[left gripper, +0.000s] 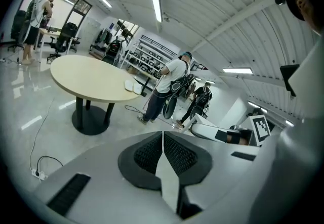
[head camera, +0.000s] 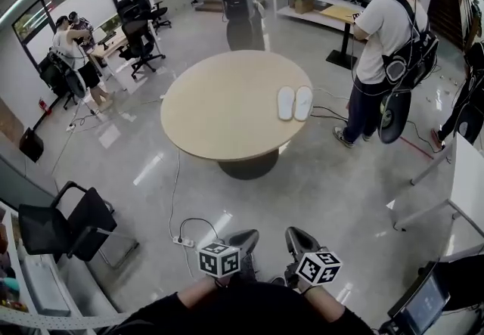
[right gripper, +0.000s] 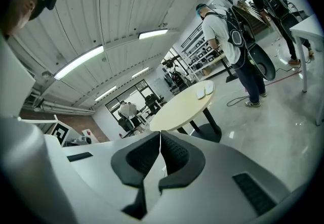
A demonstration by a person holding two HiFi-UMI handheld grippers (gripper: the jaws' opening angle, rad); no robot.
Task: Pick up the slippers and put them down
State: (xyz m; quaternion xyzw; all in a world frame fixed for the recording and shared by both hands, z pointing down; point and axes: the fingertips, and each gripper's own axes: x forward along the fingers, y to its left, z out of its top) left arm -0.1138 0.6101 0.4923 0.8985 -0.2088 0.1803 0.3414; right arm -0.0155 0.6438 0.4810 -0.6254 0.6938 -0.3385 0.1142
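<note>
A pair of white slippers (head camera: 294,103) lies side by side near the right edge of the round beige table (head camera: 227,107). They also show small on the table in the left gripper view as slippers (left gripper: 132,85) and in the right gripper view as slippers (right gripper: 204,90). My left gripper (head camera: 243,239) and right gripper (head camera: 296,238) are held close to my body at the bottom of the head view, far from the table. Both are shut with nothing between the jaws, as the left gripper (left gripper: 162,139) and right gripper (right gripper: 160,142) views show.
A person in a white shirt (head camera: 382,46) stands just right of the table, another person (head camera: 240,1) behind it. A power strip with a cable (head camera: 184,239) lies on the floor before me. Black office chairs (head camera: 68,224) stand at left, a white table (head camera: 469,182) at right.
</note>
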